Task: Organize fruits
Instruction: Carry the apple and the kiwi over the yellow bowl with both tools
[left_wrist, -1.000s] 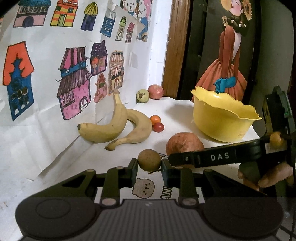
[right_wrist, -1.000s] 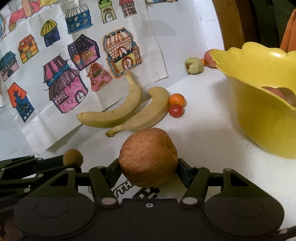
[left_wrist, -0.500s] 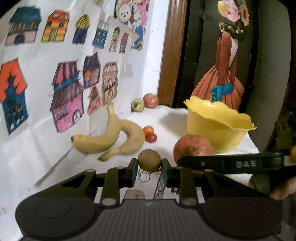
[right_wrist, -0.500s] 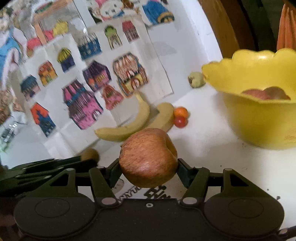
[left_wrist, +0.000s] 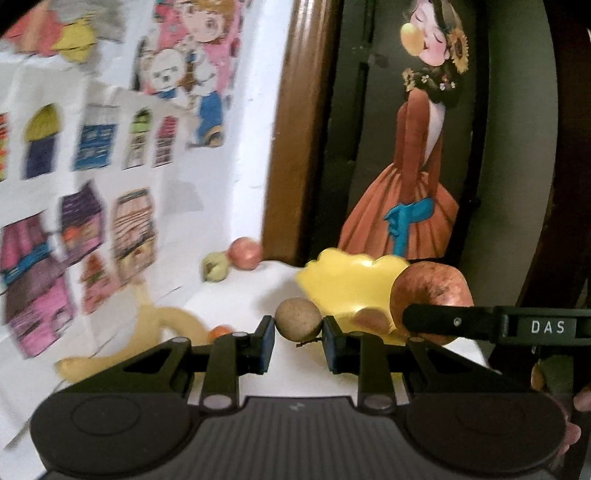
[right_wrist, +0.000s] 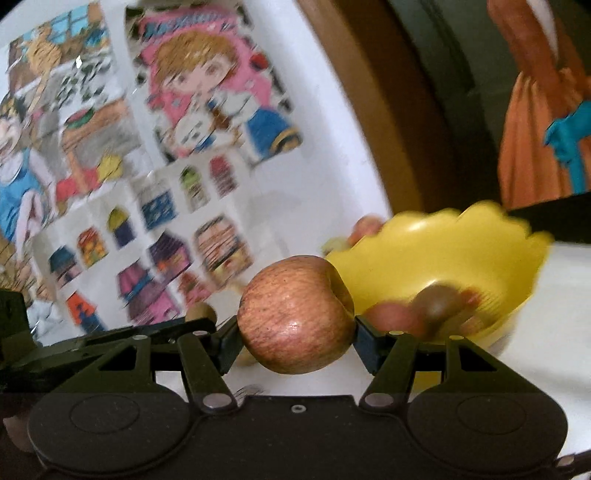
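the left gripper (left_wrist: 298, 338) is clamped on a small round brown fruit (left_wrist: 298, 319), which sits between the two finger pads with a thin stem poking out beneath it, held up off the white table (left_wrist: 258, 295). the right gripper (right_wrist: 295, 334) is clamped on a big red apple (right_wrist: 295, 314), its dimpled end turned toward the right finger, and it is also up in the air. in the left wrist view the same apple (left_wrist: 430, 291) shows just to the right of the brown fruit, with the right gripper's dark finger marked "das" across its front, so the two tools are close side by side. in the right wrist view the brown fruit (right_wrist: 201, 312) peeks up over the left gripper's finger at the left. the yellow bowl (right_wrist: 443, 254) with a wavy rim stands on the table just behind and to the right of the apple; inside it lie a few blurred fruits, reddish and brownish, too smeared to name. in the left wrist view the bowl (left_wrist: 351, 280) is right behind the brown fruit. further back by the wall sit a pale green fruit (left_wrist: 215, 266) and a pink-red fruit (left_wrist: 244, 253), close together. to the left lie the blurred bananas (left_wrist: 162, 332) with a small orange fruit (left_wrist: 221, 331) beside them. the wall carries paper drawings of houses (left_wrist: 92, 229) and children.
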